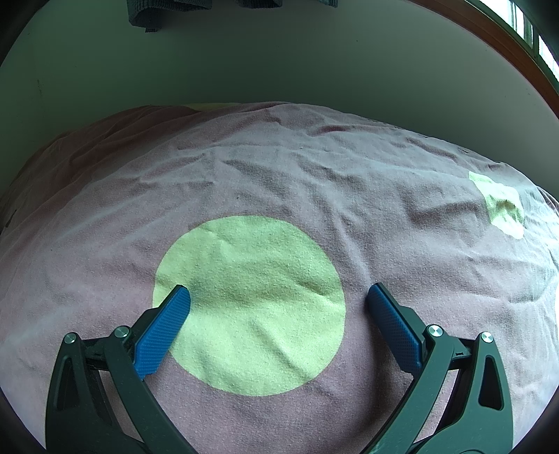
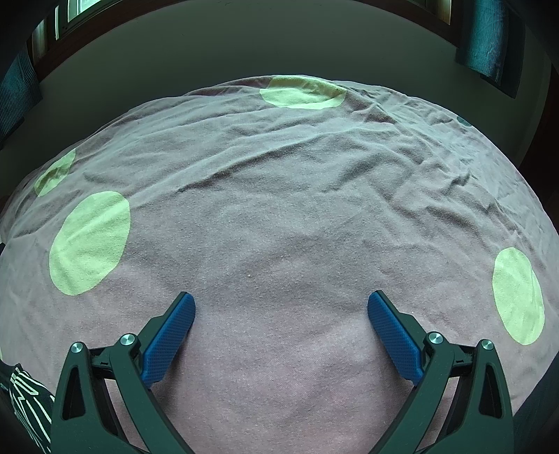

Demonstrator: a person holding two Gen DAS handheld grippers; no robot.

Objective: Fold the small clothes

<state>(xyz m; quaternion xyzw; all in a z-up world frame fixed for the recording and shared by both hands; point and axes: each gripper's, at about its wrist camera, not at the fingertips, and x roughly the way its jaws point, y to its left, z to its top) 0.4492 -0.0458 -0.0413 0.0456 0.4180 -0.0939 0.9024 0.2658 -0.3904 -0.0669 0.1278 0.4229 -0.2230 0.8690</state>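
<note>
My left gripper (image 1: 278, 300) is open and empty, its blue pads hovering over a mauve bedsheet (image 1: 314, 181) with a large yellow-green dot (image 1: 251, 300) between the fingers. My right gripper (image 2: 281, 307) is open and empty above a bare stretch of the same sheet (image 2: 279, 209). A dark garment with pale green stripes (image 2: 24, 401) shows only as a small part at the lower left edge of the right wrist view, beside the right gripper's left arm. No other small garment is visible.
The sheet is wrinkled and carries several yellow-green dots (image 2: 89, 242). A pale wall (image 1: 279, 70) runs behind the bed. A wooden window frame (image 1: 506, 45) is at the upper right. Dark cloth (image 1: 146, 14) hangs at the top, and teal curtains (image 2: 489, 38) hang at the sides.
</note>
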